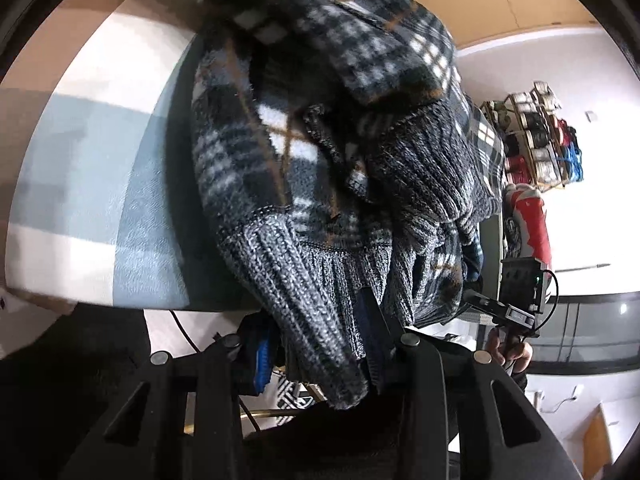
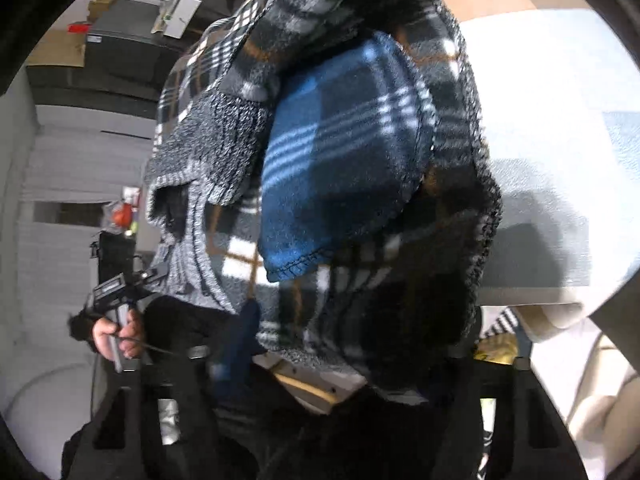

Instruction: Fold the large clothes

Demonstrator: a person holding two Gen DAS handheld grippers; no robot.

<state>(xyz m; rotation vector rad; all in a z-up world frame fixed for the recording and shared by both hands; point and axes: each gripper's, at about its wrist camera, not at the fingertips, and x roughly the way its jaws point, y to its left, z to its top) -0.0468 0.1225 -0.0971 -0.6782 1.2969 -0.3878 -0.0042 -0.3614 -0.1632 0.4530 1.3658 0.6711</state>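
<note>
A dark plaid fleece jacket point(image 1: 304, 128) with a grey ribbed knit hem point(image 1: 304, 280) hangs bunched right in front of both cameras. My left gripper point(image 1: 320, 344) is shut on the ribbed hem, which is pinched between its fingers point(image 1: 260, 356). In the right wrist view the same jacket point(image 2: 400, 280) drapes down between the fingers of my right gripper point(image 2: 352, 344). Its jaws stand apart and the cloth hangs loose between them; the right finger is hidden. A blue plaid panel point(image 2: 340, 152) with a stitched edge lies over the grey plaid. A hand holds each gripper point(image 1: 508, 352) point(image 2: 116, 336).
A surface covered with a pale blue and white checked blanket point(image 1: 80, 200) point(image 2: 560, 140) lies behind the jacket. A shelf of spools point(image 1: 540, 140) and a red item point(image 1: 532, 220) stand by the white wall. Cardboard boxes point(image 2: 60, 52) sit on a dark cabinet point(image 2: 120, 52).
</note>
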